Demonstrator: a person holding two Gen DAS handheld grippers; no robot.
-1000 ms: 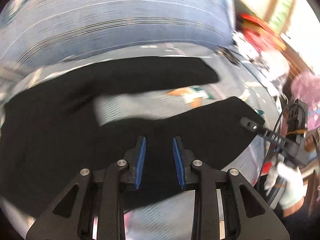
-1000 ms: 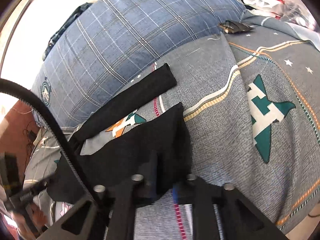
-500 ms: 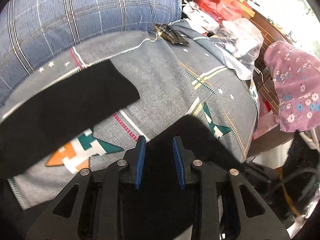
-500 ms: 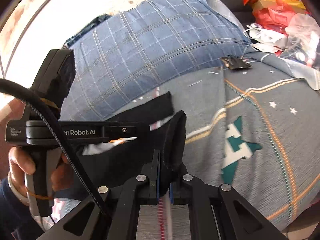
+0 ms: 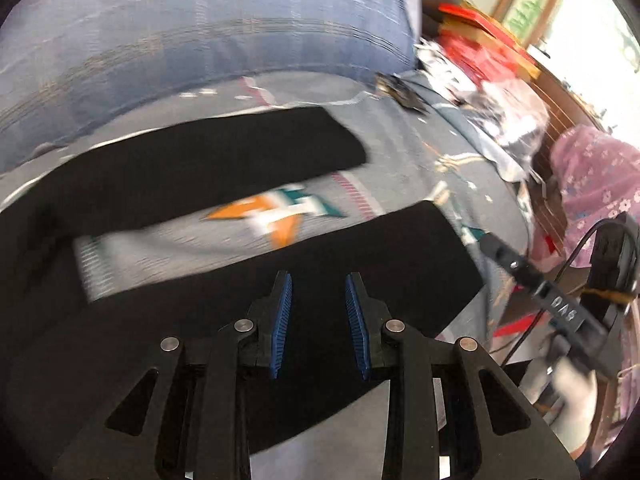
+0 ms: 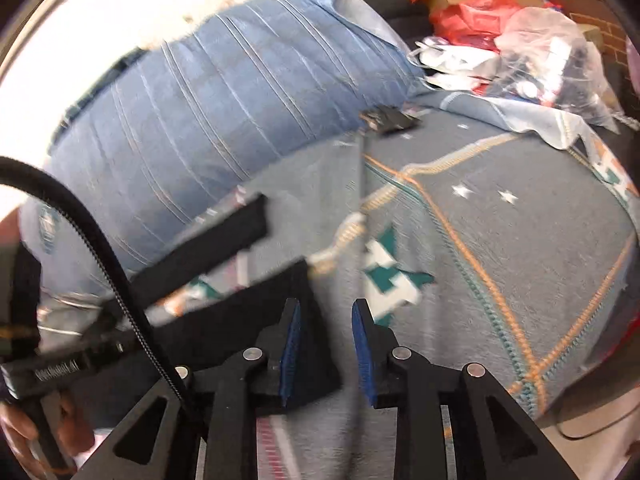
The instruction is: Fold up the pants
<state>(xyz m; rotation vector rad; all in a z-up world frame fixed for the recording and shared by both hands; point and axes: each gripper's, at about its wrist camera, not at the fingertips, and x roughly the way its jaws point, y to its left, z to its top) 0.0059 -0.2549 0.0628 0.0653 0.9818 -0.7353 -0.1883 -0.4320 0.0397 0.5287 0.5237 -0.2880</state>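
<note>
Black pants [image 5: 224,168] lie spread on the bed [image 6: 500,248], legs apart. Right gripper [image 6: 326,344] has just opened, empty, at a leg's end. Left gripper [image 5: 318,320] part open, seemingly empty; blurred.

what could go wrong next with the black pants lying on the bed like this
1. The pants lie with two legs spread apart and patterned bedspread showing between them; a fold started now would likely come out uneven.
2. The right gripper has just been opening with nothing between its pads, and the near leg hem sits beside its left finger; closing again could miss the cloth.
3. The left gripper hangs open above the fabric, holding nothing.
</note>
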